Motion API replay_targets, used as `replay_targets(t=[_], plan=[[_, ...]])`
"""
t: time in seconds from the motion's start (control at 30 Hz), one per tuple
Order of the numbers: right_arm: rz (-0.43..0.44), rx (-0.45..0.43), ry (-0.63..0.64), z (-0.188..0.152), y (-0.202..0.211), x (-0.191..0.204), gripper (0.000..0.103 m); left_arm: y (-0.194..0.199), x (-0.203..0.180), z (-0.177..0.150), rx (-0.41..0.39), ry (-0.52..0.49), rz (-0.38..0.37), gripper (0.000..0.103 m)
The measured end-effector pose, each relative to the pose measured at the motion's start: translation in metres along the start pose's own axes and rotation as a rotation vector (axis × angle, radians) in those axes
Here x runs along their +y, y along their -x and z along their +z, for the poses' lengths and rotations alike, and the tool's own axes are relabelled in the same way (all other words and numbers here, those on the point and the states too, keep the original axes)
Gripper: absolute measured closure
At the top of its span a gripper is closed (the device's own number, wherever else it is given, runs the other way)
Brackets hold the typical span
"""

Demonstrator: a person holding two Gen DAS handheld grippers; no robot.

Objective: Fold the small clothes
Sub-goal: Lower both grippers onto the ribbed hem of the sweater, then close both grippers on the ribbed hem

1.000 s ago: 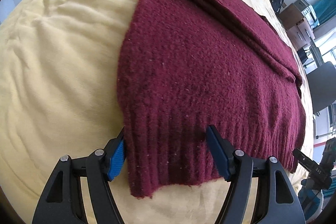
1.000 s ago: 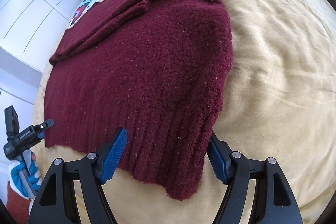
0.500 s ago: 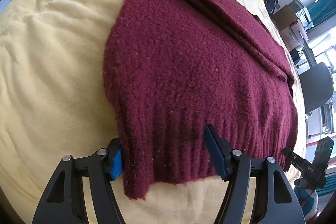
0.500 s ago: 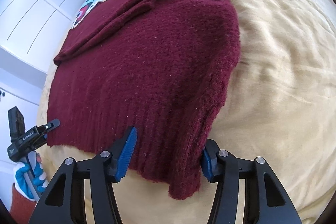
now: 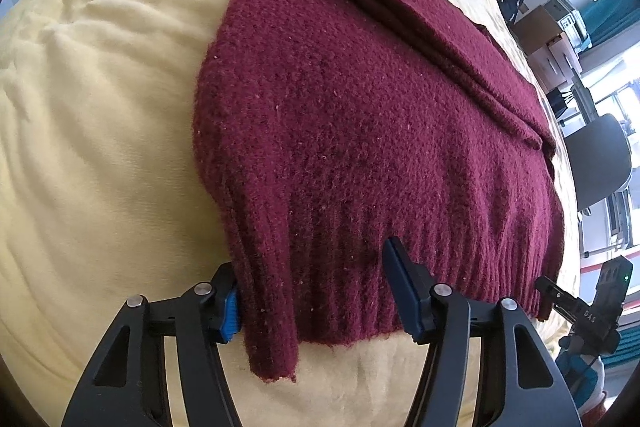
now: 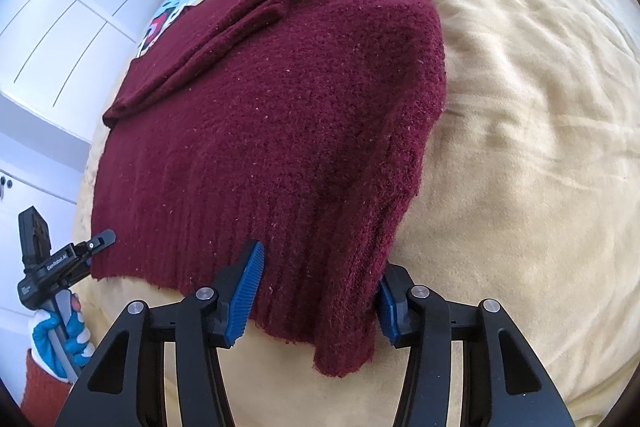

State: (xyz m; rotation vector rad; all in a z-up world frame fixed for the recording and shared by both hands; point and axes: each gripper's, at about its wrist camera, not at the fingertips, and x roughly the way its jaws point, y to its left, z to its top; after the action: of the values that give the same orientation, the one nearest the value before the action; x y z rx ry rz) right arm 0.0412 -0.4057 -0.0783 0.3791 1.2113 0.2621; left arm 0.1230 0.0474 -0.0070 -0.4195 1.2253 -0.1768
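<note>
Fingers closing on sweater (image 5: 380, 131) hem corners — left gripper (image 5: 316, 301) | right gripper (image 6: 318, 295).

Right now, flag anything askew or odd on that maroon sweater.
The maroon sweater lies flat on the yellow blanket, sleeves folded in. Only its two hem corners droop past the hemline, bunched between the tongs.
</note>
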Motion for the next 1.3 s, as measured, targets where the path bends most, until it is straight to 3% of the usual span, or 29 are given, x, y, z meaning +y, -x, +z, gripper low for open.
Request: replay_targets(t=[0.13, 0.3, 0.4, 0.77, 0.93, 1.3], plan=[[0.005, -0.002, -0.007, 0.001, 0.001, -0.003, 0.054, -0.002, -0.002, 0.001, 0.000, 0.005, -0.005, 0.047], [0.001, -0.015, -0.033, 0.001, 0.005, -0.011, 0.070, -0.003, -0.001, 0.002, -0.001, 0.013, -0.015, 0.053], [0.006, -0.017, -0.042, 0.000, 0.006, -0.014, 0.075, -0.002, 0.001, 0.002, -0.001, 0.014, -0.018, 0.057], [0.012, -0.008, -0.041, -0.005, 0.005, -0.012, 0.076, -0.001, 0.004, -0.001, 0.001, 0.020, -0.051, 0.066], [0.008, -0.004, -0.034, -0.008, 0.006, -0.010, 0.076, 0.003, 0.011, -0.003, 0.001, 0.041, -0.069, 0.076], [-0.017, 0.001, -0.040, -0.008, 0.004, -0.001, 0.073, 0.004, 0.008, -0.006, 0.026, 0.041, -0.079, 0.077]])
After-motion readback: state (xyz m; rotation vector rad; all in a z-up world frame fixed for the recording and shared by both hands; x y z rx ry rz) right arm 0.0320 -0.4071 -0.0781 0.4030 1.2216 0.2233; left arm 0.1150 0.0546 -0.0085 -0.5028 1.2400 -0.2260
